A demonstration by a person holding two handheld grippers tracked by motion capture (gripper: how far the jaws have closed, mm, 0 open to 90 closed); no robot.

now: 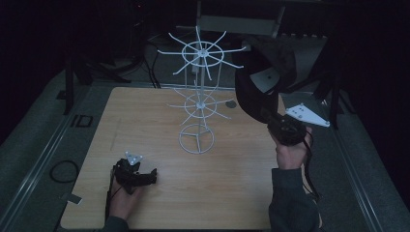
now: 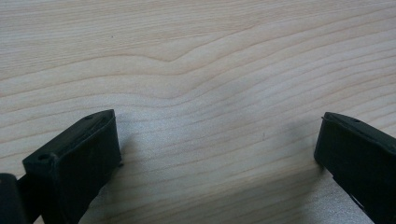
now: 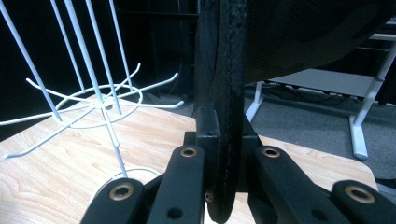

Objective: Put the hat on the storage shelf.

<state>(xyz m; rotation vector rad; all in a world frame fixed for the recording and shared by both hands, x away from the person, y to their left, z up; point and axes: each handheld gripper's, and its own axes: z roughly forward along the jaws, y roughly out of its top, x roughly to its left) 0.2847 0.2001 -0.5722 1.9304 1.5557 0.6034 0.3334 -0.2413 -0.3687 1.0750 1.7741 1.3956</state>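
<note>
Dim light throughout the high view; edges of dark things run together. Your right gripper (image 1: 279,126) sits right of centre, lifted off the table (image 1: 232,193), its jaws pressed together on the rim of a dark cap (image 1: 263,72); the cap rises toward the upper right of the frame, beside the top tier of the white wire rack (image 1: 200,96); whether cloth touches a wire prong there you cannot tell, black on black. In the right gripper view the pinch is plain: a thick stitched edge of the cap (image 3: 229,116) stands upright between the two jaws, the rest of the fabric cut off by the upper right corner; the rack (image 3: 98,102) shows at left, its base ring half hidden behind the jaw links. Your left gripper (image 1: 138,175) lies low at the lower left of the high view, on or just over the wood; hand partly cut off by the bottom edge. In the left gripper view its jaws stand spread wide, bare wood grain (image 2: 210,93) between them; both jaw bodies cropped by the frame corners.
</note>
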